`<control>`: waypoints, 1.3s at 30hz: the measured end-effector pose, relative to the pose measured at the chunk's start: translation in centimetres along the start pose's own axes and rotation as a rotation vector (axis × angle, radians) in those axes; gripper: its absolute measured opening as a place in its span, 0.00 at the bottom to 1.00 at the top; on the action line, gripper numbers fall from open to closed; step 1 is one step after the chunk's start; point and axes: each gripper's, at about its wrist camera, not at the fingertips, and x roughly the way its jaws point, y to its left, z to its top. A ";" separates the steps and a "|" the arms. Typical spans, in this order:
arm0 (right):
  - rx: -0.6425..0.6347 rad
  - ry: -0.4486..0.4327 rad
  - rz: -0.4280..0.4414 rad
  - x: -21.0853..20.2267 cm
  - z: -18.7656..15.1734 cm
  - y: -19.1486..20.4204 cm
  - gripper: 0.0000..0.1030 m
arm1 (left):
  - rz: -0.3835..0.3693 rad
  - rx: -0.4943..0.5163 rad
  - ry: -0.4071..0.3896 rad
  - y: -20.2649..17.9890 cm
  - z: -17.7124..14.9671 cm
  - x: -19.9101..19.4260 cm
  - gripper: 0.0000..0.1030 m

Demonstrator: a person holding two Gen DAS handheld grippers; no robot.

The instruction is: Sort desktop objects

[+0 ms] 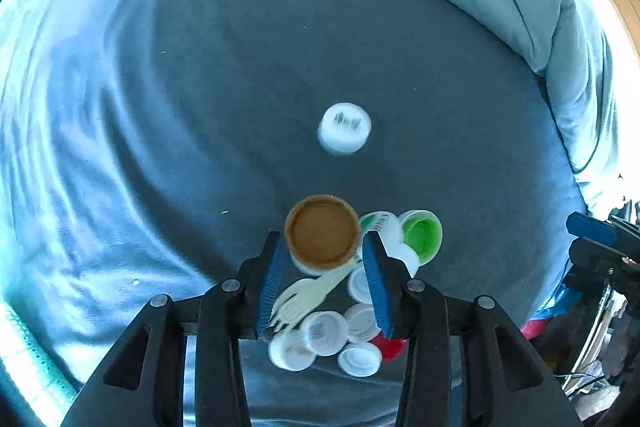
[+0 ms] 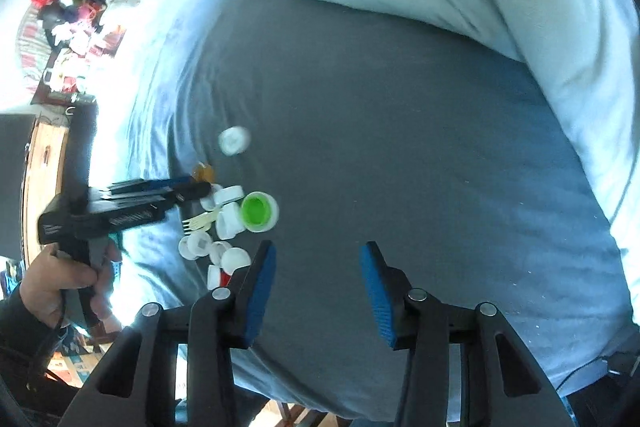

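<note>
While the left gripper (image 1: 323,259) points steeply down with its blue pads closed against the sides of a brown-lidded jar (image 1: 322,230), that jar stands upright, lid to the camera, at the far edge of a heap of caps (image 1: 324,333); a pale fork (image 1: 308,293) lies aslant beneath, tines toward the gripper's base; the right gripper (image 2: 318,261) hangs empty, jaws moderately apart, over grey cloth (image 2: 400,131).

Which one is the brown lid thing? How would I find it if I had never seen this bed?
Look at the grey sheet spread over the bed, then find the heap of bottle caps on it. At the heap's far edge, nearest the lone white cap, sits the brown-topped cap, between the left gripper's blue pads. It is the only brown one; its neighbours are white, green or red.
</note>
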 end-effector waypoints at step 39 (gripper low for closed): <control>-0.170 0.063 -0.013 8.1 0.6 3.8 0.48 | -0.062 0.132 -0.095 9.2 0.2 -4.8 0.17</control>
